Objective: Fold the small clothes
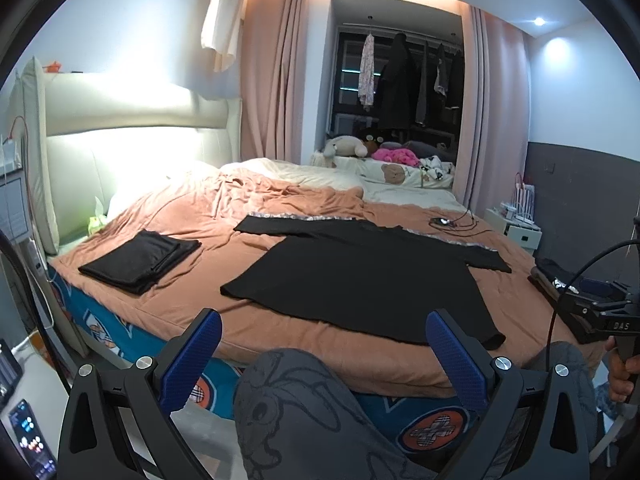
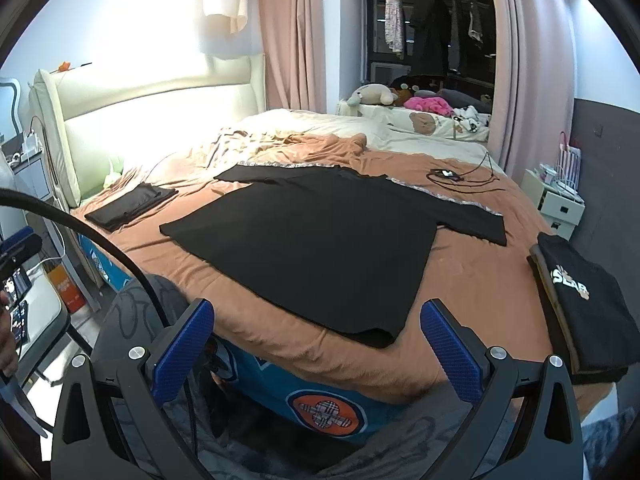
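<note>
Both tongs, left tongs and right tongs, gape empty; pinching the blanket with the T-shirt drags both.

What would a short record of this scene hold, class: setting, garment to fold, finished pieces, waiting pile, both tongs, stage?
setting: bed with a brown blanket
to fold: black shirt spread flat, sleeves out
finished: folded black piece near the headboard
waiting: pile of dark clothes at the bed's right edge, printed top uppermost
left tongs: open, empty, short of the shirt's hem
right tongs: open, empty, short of the hem
stage: no fold made yet on the shirt
</note>
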A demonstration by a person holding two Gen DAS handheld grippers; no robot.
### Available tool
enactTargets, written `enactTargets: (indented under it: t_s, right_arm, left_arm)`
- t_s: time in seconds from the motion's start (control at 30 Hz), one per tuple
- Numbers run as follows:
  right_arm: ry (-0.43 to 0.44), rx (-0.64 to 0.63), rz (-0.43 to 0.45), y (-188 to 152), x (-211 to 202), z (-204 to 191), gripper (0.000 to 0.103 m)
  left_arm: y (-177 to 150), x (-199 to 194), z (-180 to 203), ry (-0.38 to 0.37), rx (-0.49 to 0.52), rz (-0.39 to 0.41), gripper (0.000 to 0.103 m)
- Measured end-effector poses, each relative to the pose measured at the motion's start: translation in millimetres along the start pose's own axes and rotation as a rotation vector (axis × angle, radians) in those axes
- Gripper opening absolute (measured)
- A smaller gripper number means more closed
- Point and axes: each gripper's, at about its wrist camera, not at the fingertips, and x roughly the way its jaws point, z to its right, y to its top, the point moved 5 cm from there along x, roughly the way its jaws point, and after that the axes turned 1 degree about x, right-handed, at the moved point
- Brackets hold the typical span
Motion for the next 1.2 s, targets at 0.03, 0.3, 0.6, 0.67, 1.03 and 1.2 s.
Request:
enactTargets:
  t_s: [0.03, 0.3, 0.6, 0.67, 1.03, 1.2]
  right_arm:
    - [0.001, 0.003, -0.001, 2.1, 3.3, -0.3, 0.103]
    - [-0.014, 0.018, -0.042, 18.3, 36.5, -4.3, 0.103]
    - [-0.008, 0.063, -0.073, 30.5, 72.1, 0.5, 0.103]
    - [-0.004, 0.073, -0.078, 34.2, 80.0, 1.8, 0.103]
    - [0.016, 0.12, -0.104, 60.2, 130.8, 4.6, 0.103]
    - [0.017, 0.119, -0.118, 72.4, 155.1, 4.1, 0.103]
  left_arm:
    - [1.6, 1.6, -1.0, -0.001, -0.001, -0.001, 0.102]
    - [16.2, 25.8, -11.5, 0.004, 0.006, -0.016, 0.103]
    - [30.7, 72.3, -20.2, -0.002, -0.004, -0.075, 0.102]
    - [34.0, 81.8, -22.5, -0.002, -0.002, -0.083, 0.102]
    - [49.5, 141.7, -37.7, 0.008, 0.003, -0.148, 0.102]
    - [61.5, 172.0, -47.1, 0.006, -0.004, -0.167, 0.102]
